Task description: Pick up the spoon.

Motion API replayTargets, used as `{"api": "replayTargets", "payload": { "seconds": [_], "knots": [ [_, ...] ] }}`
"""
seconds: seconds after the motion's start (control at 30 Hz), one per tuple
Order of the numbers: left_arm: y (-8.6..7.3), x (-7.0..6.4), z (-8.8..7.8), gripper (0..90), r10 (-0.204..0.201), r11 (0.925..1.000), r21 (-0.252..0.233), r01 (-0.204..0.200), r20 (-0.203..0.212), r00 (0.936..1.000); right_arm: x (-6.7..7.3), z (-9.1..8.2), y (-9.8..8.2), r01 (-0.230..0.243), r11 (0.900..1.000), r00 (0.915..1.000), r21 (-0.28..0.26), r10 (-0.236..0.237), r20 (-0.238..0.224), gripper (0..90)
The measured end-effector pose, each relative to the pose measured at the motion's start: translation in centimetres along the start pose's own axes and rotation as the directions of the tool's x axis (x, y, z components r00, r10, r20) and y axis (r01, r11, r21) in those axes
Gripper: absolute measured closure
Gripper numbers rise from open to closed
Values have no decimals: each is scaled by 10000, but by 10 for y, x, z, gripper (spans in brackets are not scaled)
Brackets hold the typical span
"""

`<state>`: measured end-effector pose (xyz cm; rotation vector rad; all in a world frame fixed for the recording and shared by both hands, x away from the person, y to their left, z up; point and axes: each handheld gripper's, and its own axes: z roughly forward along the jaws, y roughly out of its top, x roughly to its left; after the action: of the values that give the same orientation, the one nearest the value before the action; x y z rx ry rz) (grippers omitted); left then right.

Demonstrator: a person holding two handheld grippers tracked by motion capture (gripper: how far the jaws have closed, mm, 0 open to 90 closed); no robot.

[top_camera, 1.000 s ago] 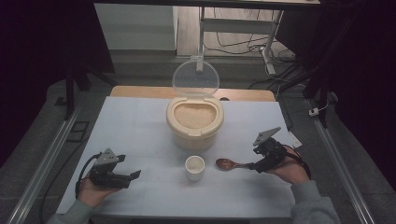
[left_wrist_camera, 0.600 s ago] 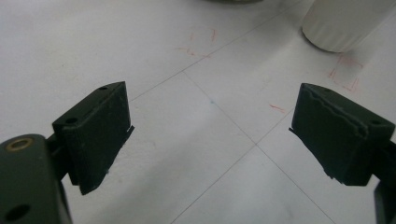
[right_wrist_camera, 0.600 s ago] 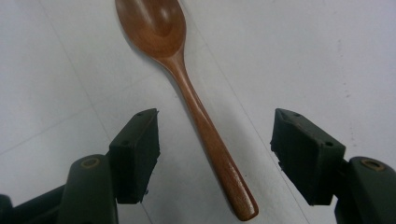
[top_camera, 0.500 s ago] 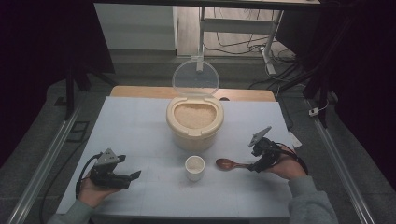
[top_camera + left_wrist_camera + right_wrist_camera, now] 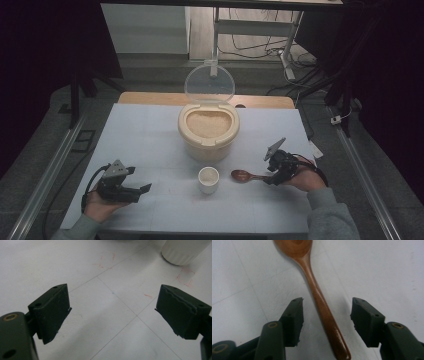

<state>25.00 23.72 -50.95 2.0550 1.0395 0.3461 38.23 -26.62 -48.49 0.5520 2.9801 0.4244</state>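
A brown wooden spoon (image 5: 247, 176) lies flat on the white table, bowl toward the small white cup (image 5: 208, 180). My right gripper (image 5: 272, 178) is low over the spoon's handle (image 5: 322, 307), which runs between its two jaws; the jaws have just been closing and both pads still stand clear of the wood. My left gripper (image 5: 142, 190) rests near the front left of the table, open with nothing between its fingers; in the left gripper view its gripper (image 5: 112, 312) faces bare table, with the cup (image 5: 183, 251) at the upper right.
A cream container (image 5: 208, 131) of pale grain stands mid-table behind the cup, its clear round lid (image 5: 209, 84) hinged upright. A wooden board (image 5: 150, 98) edges the table's far side. Metal rails run along both sides, and cables lie on the floor behind.
My right gripper has sunk onto the spoon's handle and its jaws have narrowed around it. The left gripper, cup and container have stayed put.
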Motion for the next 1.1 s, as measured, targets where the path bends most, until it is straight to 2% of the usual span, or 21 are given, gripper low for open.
{"api": "replayTargets", "payload": {
  "seconds": [0.17,0.2,0.3,0.43,0.73,0.77,0.8,0.87,0.9,1.0,1.1],
  "knots": [
    [-1,0,1,117,35,10000,57,-35,-13,10000,1,5,1,254,9994,9997,235,-254,-27,496],
    [-1,0,1,116,39,10000,68,-39,0,10000,1,6,2,255,9993,9997,271,-254,-51,527],
    [-1,0,1,117,41,10000,78,-41,-17,10000,0,7,2,283,9992,9996,293,-281,-66,544],
    [-1,0,1,117,30,10000,70,-30,-10,10000,0,6,2,401,9988,9991,274,-398,-108,619],
    [-1,-1,2,116,68,9999,95,-68,-7,10000,4,8,5,1059,9934,9942,444,-1048,-259,756],
    [-1,-1,3,116,67,9999,107,-67,-1,10000,6,8,5,1372,9898,9903,378,-1362,-263,790],
    [-1,-1,3,116,66,9999,119,-65,-6,10000,6,8,5,1372,9898,9903,378,-1362,-263,790],
    [-1,-1,3,116,64,9999,150,-64,-5,10000,9,7,6,1661,9852,9861,434,-1658,-112,795],
    [-2,-1,4,116,54,9999,159,-54,-8,10000,11,8,6,1950,9798,9807,433,-1955,73,797],
    [-2,-1,4,116,39,9998,170,-39,-6,10000,14,7,6,1987,9790,9795,459,-1999,239,799],
    [-2,-1,4,116,29,9998,184,-29,-9,10000,15,6,3,1864,9821,9820,284,-1872,265,800]
  ]
}}
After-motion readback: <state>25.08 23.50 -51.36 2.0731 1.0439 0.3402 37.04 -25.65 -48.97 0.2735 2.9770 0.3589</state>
